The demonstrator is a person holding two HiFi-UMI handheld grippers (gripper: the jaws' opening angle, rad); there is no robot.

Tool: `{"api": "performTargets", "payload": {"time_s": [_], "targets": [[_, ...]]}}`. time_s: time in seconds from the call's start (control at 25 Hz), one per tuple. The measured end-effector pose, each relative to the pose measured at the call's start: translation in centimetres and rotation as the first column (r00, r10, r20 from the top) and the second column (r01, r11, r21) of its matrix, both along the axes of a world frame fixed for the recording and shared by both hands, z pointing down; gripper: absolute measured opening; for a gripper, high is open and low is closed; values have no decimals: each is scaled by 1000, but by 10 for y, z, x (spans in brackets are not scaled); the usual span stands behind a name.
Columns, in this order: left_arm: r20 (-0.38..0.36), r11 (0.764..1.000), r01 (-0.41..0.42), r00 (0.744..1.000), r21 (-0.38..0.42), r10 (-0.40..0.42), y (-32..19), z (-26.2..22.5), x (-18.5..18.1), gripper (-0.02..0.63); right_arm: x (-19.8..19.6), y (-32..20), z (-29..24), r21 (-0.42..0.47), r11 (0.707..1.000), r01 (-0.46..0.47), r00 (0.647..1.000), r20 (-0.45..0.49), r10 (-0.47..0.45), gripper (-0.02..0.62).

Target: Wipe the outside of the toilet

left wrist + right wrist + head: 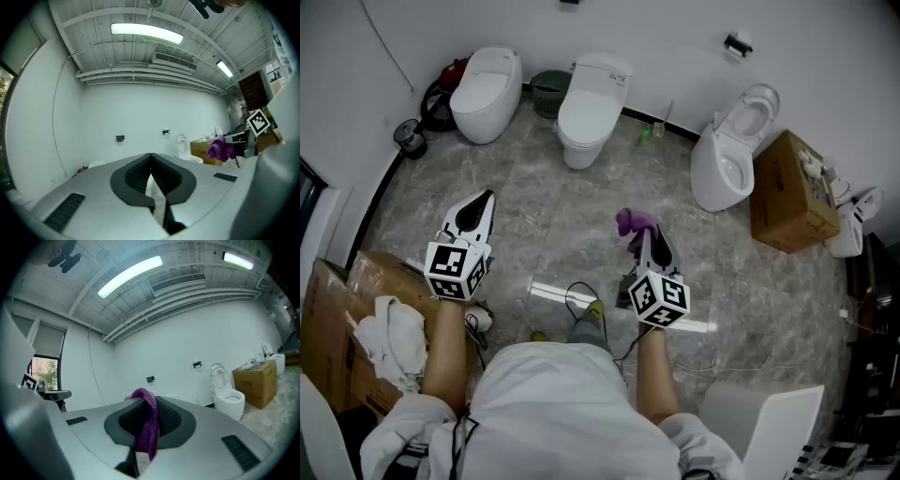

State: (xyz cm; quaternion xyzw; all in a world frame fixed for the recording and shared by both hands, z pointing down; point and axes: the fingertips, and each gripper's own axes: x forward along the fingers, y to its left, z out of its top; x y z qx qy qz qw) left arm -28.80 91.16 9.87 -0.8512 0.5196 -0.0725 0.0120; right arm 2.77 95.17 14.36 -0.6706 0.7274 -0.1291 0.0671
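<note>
Three white toilets stand along the far wall: a closed one [487, 92] at left, a closed one [591, 105] in the middle, and one with its lid raised [729, 159] at right, seen again as the open toilet [228, 395] in the right gripper view. My right gripper [639, 231] is shut on a purple cloth [635, 224], which hangs between its pads [146, 423]. My left gripper [478, 210] is shut with nothing in it, its jaws meeting [151, 159]. Both hang above the marble floor, well short of the toilets.
A cardboard box [791, 193] sits right of the open toilet. A green basket [548, 92] and green bottle [644, 137] stand near the middle toilet. Red and black gear [441, 98] lies at far left. Cardboard with a white cloth [389, 339] is beside my left arm.
</note>
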Motion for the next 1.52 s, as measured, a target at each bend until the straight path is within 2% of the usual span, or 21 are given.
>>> {"api": "performTargets", "payload": {"time_s": [0.24,0.64,0.84,1.12,1.52], "targets": [[-7,1000,-9,1000,-3,9,0,2,1,12,0,-3,1,4,1000,-7,1000,23,6,54],[-5,1000,-10,1000,-2,10,-4,5,1,12,1,-7,-4,24,1000,-17,1000,4,17,55],[-16,1000,-6,1000,-12,5,-12,9,3,12,8,-13,-1,7,1000,-26,1000,2,26,57],[-12,1000,-13,1000,-27,13,-43,13,39,12,40,-43,1,-1,1000,-25,1000,-16,25,57],[16,999,5,1000,-42,-4,-118,20,103,12,95,-129,12,-18,1000,21,1000,-13,-21,57]]}}
